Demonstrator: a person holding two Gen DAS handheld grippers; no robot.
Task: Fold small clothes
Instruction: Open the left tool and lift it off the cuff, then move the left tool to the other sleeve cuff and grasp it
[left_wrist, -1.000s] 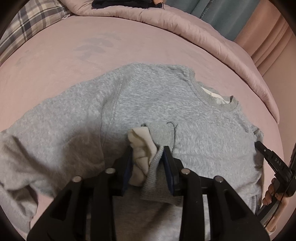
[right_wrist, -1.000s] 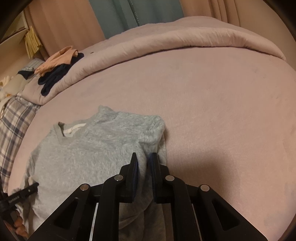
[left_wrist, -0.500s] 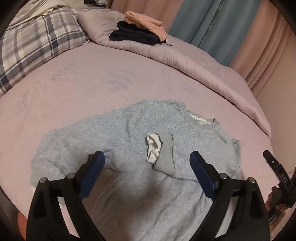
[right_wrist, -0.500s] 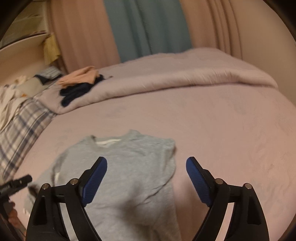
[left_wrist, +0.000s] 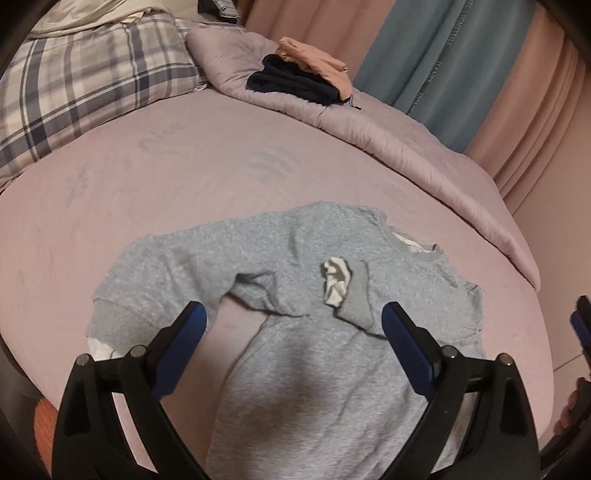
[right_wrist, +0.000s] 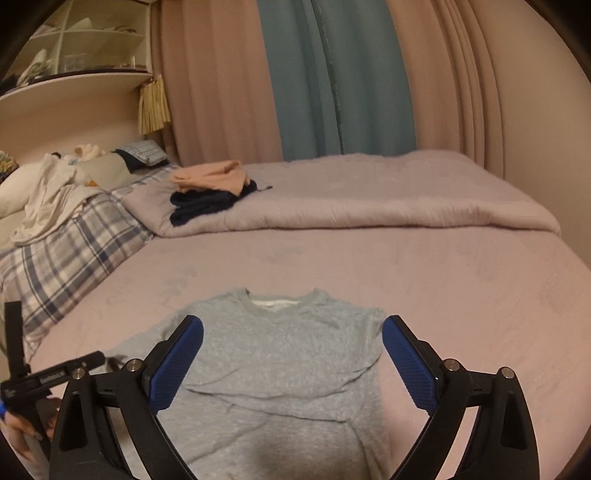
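A small grey sweatshirt (left_wrist: 295, 332) lies flat on the pink bed, neck away from me; it also shows in the right wrist view (right_wrist: 280, 354). One sleeve is folded across the chest, its ribbed cuff (left_wrist: 354, 291) with a white inner cuff resting on the body. The other sleeve (left_wrist: 155, 280) lies out to the left. My left gripper (left_wrist: 291, 332) is open and empty, raised above the sweatshirt. My right gripper (right_wrist: 291, 354) is open and empty, raised above the sweatshirt's lower part.
A rolled pink duvet (left_wrist: 369, 122) lies along the far side of the bed, with folded navy and peach clothes (left_wrist: 299, 77) on it. A plaid pillow (left_wrist: 74, 81) is at the far left. Curtains (right_wrist: 332, 74) and a shelf (right_wrist: 74, 85) stand behind.
Both grippers let go of the sweatshirt, opened wide and drew back and up. The sleeve cuff the left gripper held now rests on the chest.
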